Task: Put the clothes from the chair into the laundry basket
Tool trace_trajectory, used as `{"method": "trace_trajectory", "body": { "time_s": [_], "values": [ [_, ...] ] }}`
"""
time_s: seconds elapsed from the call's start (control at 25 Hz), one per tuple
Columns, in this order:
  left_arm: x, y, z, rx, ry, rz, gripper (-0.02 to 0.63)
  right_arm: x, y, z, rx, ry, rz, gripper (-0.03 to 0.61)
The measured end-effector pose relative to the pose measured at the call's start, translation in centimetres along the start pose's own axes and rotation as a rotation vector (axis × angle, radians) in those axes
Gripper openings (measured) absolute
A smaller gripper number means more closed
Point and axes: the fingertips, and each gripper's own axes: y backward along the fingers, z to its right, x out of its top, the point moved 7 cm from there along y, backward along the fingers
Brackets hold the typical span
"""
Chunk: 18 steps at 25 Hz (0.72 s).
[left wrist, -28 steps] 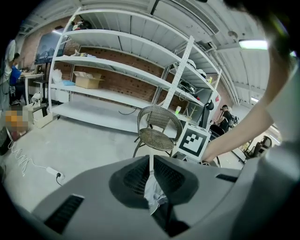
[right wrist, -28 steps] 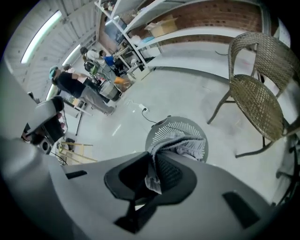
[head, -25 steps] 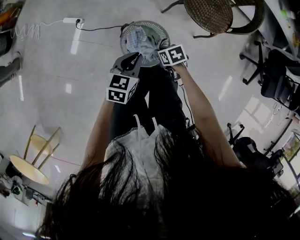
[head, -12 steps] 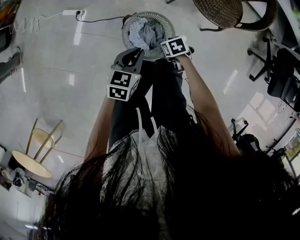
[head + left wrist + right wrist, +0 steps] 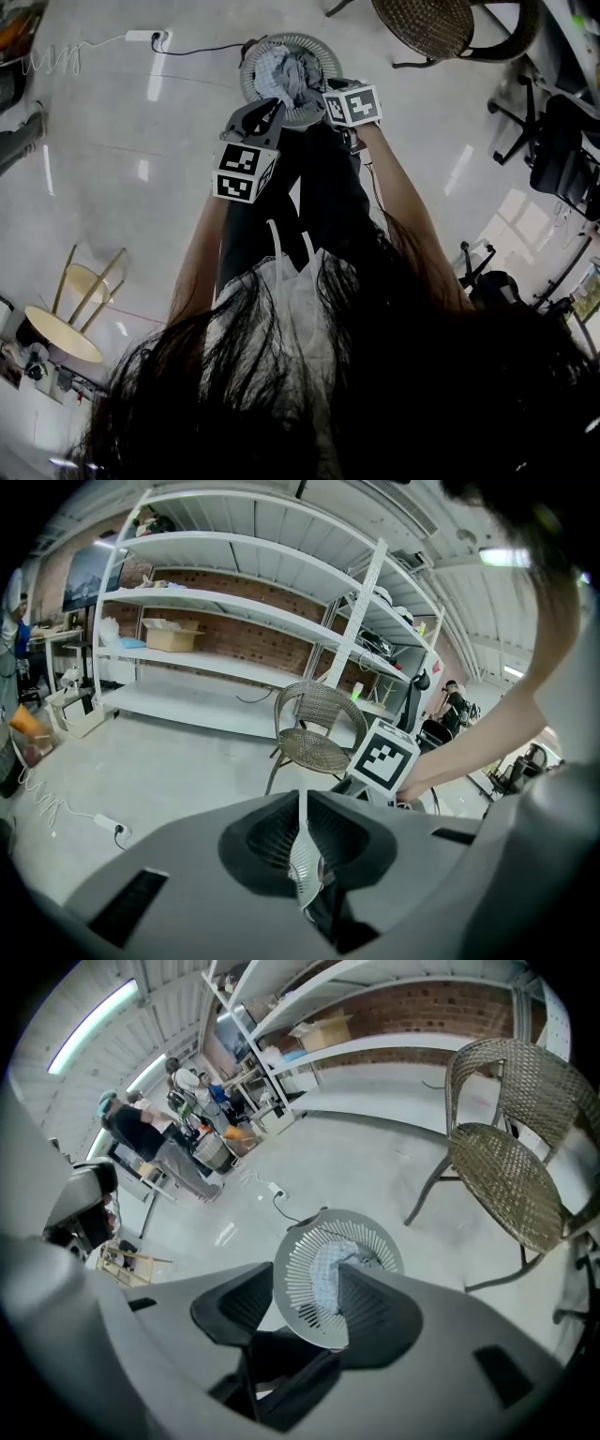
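Since the clothes (image 5: 328, 1269) lie in the laundry basket (image 5: 291, 1274) and the wicker chair (image 5: 497, 1180) looks bare, the right gripper (image 5: 309, 1283), jaws spread and empty above the pile, should lift straight up while the left gripper (image 5: 305, 803), pinching the basket's slatted wall, steadies it.

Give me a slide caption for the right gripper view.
Open right gripper above the white slatted laundry basket with clothes inside; the wicker chair stands empty.

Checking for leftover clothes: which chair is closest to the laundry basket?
The wicker chair beside the laundry basket; the yellow wooden chair stands far off.
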Motion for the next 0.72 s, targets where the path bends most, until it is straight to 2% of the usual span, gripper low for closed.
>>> {"method": "trace_trajectory", "body": {
  "time_s": [0.4,0.72],
  "values": [
    [2.5,1.8,0.9,0.004,-0.017,0.048,0.038,2.2,7.3,-2.3,0.059,-0.133,0.257,0.219],
    [4.8,4.2,2.5,-0.005,-0.035,0.1,0.038,2.2,13.4,-5.1,0.117,-0.23,0.436,0.217]
  ]
}}
